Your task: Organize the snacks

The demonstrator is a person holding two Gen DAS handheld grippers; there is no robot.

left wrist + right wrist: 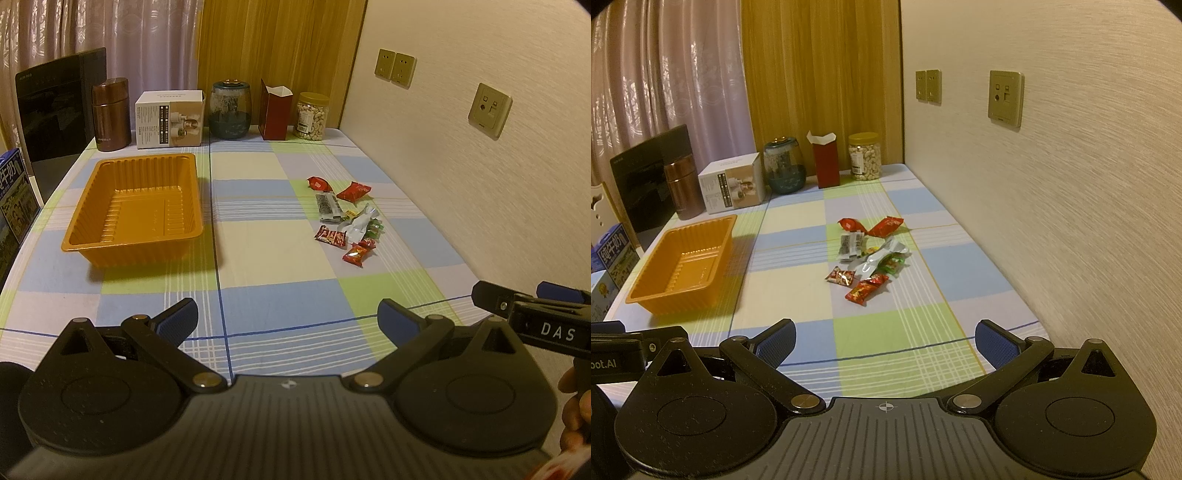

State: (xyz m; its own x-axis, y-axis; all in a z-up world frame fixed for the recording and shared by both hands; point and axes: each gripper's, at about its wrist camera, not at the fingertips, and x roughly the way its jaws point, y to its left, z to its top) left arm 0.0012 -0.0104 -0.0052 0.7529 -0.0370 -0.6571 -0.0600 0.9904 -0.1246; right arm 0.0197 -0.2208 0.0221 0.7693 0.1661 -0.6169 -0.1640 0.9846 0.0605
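The left gripper (286, 319) hovers low over the near edge of the checked tablecloth (258, 258), its 2 fingers spread wide and empty. The right gripper (884, 341) hangs level beside it, likewise splayed and holding nothing. The snacks (870, 254) lie scattered ahead near the wall, well apart from the empty orange tray (136, 210) on the left.

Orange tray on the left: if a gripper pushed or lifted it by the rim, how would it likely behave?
The orange tray looks like thin ribbed plastic, so its rim would probably flex under a pinch. It holds nothing, so it is likely light and may slide on the checked tablecloth when nudged. Its wide, low shape makes tipping unlikely.
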